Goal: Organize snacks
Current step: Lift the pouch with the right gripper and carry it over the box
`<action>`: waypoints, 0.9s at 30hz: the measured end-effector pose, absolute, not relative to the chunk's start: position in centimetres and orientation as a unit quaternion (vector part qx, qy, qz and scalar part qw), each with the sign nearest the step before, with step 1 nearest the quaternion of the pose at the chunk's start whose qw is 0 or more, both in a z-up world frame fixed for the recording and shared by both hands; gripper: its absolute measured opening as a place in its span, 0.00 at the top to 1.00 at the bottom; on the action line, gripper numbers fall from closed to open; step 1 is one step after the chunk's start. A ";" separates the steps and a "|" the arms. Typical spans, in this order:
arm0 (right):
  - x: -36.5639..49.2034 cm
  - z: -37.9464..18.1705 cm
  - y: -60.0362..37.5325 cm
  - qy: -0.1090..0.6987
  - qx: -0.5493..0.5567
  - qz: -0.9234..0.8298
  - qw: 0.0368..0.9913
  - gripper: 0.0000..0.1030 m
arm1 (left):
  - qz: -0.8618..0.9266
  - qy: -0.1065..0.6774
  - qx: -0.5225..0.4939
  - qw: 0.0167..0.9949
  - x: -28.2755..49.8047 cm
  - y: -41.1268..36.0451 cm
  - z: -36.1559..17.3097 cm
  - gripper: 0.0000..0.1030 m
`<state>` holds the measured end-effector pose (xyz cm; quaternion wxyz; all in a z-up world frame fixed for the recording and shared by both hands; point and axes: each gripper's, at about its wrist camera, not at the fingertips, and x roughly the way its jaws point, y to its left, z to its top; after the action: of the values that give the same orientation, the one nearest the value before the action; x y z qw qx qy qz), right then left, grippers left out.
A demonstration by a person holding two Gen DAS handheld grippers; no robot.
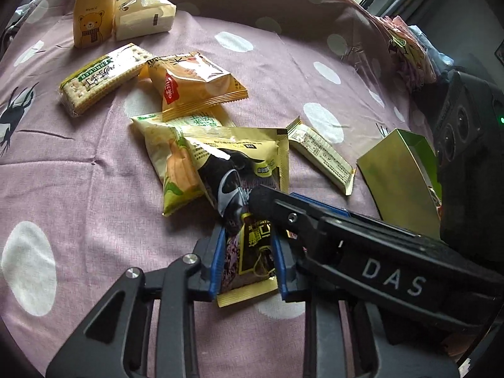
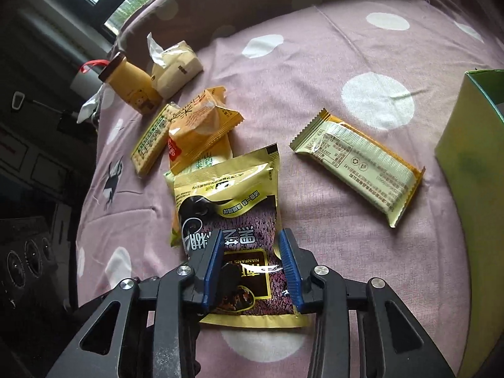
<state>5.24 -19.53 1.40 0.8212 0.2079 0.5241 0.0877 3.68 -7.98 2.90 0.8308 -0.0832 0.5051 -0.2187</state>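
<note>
Left wrist view: the black-and-gold packet (image 1: 249,252) is pinched by the left gripper (image 1: 247,263), and is also straddled, contact unclear, by the right gripper (image 2: 252,266).

Left gripper (image 1: 247,263): matte black frame with two blue ribbed pads (image 1: 215,267) on black finger mounts; triangular cut-outs in the linkage arms at 7 and 5 o'clock; round silver screws (image 1: 191,258) at the pivots. Right gripper (image 2: 252,266): the same build; black linkages with triangular openings; blue ridged pads (image 2: 289,267); four silver screws (image 2: 320,270) across the joints. In the left wrist view the right gripper's body (image 1: 393,271) crosses from 3 o'clock; black, with white letters "DAS" (image 1: 392,277) on its side; a small silver screw (image 1: 293,217) near its tip.
</note>
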 end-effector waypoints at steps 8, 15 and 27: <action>3.7 3.9 -18.6 0.488 0.206 0.114 0.841 0.77 | -0.261 0.489 -0.084 0.828 2.4 -8.5 4.4 0.78; 2.7 4.9 -19.1 0.468 0.215 0.118 0.849 0.77 | -0.272 0.469 -0.075 0.837 1.6 -8.6 5.8 0.78; -0.7 10.7 -19.6 0.379 0.191 0.107 0.899 0.77 | -0.305 0.364 -0.057 0.878 -1.2 -9.2 10.5 0.77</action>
<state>-0.67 -19.65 10.72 0.8992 0.1914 0.3786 0.1075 -1.23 -9.17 10.47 0.8782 -0.0572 0.3641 -0.3049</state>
